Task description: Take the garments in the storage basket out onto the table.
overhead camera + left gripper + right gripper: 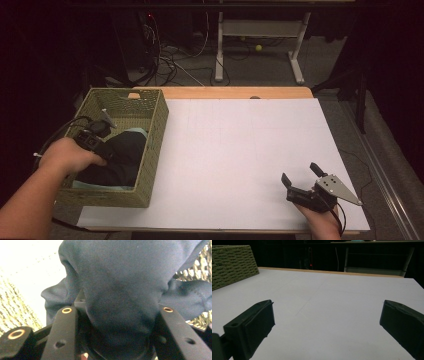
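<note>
Left gripper (117,322) clamped on a bunched dark garment (120,285) inside the woven basket (155,150); right gripper (302,180) rests jaws apart, empty, well apart on the white tabletop (240,150). Best lifted straight up, clear of the rim

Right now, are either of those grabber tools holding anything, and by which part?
The left gripper pinches a bunched fold of the dark cloth over the basket. The right gripper holds nothing; its jaws stand open.
</note>
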The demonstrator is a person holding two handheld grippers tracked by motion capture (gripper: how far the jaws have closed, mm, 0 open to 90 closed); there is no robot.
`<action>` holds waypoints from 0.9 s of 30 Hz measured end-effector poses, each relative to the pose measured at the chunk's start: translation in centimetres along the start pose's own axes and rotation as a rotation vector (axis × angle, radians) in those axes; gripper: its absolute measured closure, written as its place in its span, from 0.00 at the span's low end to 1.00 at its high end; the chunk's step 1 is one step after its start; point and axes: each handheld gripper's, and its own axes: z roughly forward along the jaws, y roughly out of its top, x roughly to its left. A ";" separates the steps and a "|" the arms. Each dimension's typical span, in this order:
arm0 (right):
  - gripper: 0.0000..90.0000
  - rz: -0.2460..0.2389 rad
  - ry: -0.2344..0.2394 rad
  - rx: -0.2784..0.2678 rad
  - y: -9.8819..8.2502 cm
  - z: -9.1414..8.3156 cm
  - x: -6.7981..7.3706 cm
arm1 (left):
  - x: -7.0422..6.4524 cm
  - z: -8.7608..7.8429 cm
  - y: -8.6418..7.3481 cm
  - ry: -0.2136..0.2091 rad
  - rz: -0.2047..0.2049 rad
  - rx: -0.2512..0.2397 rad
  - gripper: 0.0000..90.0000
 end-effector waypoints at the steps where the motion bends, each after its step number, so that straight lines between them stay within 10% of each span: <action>1: 0.00 0.000 0.000 0.000 0.0 0.0 0.0 | 0.0 0.0 0.0 0.000 0.000 0.000 0.58; 27: 0.00 -0.006 0.002 0.001 0.0 0.0 0.0 | 0.3 -4.8 0.2 -0.028 0.004 -0.014 0.58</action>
